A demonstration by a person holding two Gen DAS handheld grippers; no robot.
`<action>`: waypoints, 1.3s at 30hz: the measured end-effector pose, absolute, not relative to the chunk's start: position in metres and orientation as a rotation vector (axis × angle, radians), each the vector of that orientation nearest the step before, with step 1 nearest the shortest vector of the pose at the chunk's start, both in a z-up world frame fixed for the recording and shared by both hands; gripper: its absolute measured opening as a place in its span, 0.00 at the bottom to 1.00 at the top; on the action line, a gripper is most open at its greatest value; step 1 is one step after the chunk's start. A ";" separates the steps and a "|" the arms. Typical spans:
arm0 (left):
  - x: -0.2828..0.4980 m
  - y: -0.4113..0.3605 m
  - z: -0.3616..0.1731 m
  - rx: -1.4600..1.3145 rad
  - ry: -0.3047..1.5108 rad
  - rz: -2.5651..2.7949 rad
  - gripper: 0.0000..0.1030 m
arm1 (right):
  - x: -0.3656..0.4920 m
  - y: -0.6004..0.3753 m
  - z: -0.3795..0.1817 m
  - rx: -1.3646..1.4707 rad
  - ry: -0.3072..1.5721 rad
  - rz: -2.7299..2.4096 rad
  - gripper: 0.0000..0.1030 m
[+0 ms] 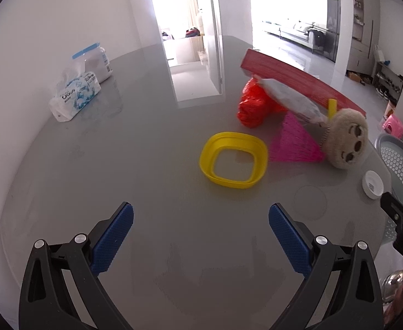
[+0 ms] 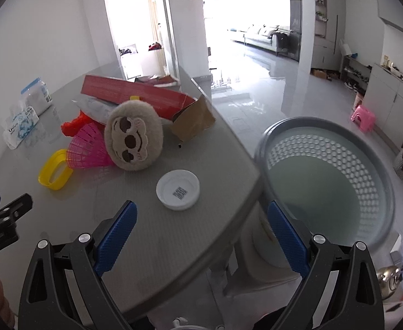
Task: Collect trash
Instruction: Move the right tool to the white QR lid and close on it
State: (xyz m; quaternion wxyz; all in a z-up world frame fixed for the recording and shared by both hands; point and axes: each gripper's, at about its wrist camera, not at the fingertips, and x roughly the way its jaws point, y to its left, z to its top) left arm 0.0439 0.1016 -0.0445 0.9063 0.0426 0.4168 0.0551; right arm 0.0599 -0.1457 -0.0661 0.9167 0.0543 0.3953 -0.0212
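On the grey bench (image 2: pixel 195 233): one yellow plastic ring (image 1: pixel 233 159), one white round lid (image 2: pixel 178 186), one pink plastic shuttlecock (image 2: pixel 87 150), one beige plush sloth head (image 2: pixel 133 139), one long red box (image 1: pixel 297 82), one crumpled red plastic bag (image 1: pixel 253 107), one tissue pack (image 1: pixel 76 96), one blue-lidded clear jar (image 1: pixel 96 60). At right, one grey perforated basket (image 2: pixel 366 165).

From my left feed I see a smooth grey tabletop (image 1: pixel 173 220) running back to a white wall. At its far left lies a soft white-and-blue plastic pack of tissues (image 1: pixel 76 96), and just behind it, close enough that I cannot tell whether they touch, stands a clear plastic jar with a light blue lid (image 1: pixel 95 60). A round beige plush sloth head (image 2: pixel 134 140) rests on the table, tipped up with its face towards my right camera. Beyond the table, a small pink plastic stool (image 2: pixel 363 117) stands on the glossy floor near low white cabinets, well apart from a pale grey sofa (image 2: pixel 262 37) in the bright room behind.
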 end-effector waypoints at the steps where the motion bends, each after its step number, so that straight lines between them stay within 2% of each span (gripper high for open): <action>1: 0.045 0.104 -0.045 0.084 0.862 0.114 0.94 | 0.063 -0.145 -0.068 0.107 0.817 -0.045 0.89; 29: 0.056 0.117 -0.053 0.052 0.873 0.101 0.94 | 0.097 -0.129 -0.093 0.017 0.835 -0.046 0.87; 32: 0.059 0.118 -0.053 0.050 0.875 0.100 0.94 | 0.094 -0.129 -0.092 0.021 0.836 -0.030 0.78; 35: 0.059 0.118 -0.053 0.047 0.871 0.094 0.94 | 0.090 -0.126 -0.090 0.010 0.837 -0.012 0.66; 37: 0.062 0.118 -0.054 0.049 0.872 0.091 0.94 | 0.088 -0.125 -0.088 0.005 0.833 -0.008 0.51; 38: 0.063 0.117 -0.055 0.052 0.874 0.089 0.94 | 0.088 -0.124 -0.087 0.004 0.833 -0.004 0.48; 39: 0.062 0.116 -0.055 0.052 0.876 0.087 0.94 | 0.087 -0.123 -0.086 0.002 0.835 0.002 0.40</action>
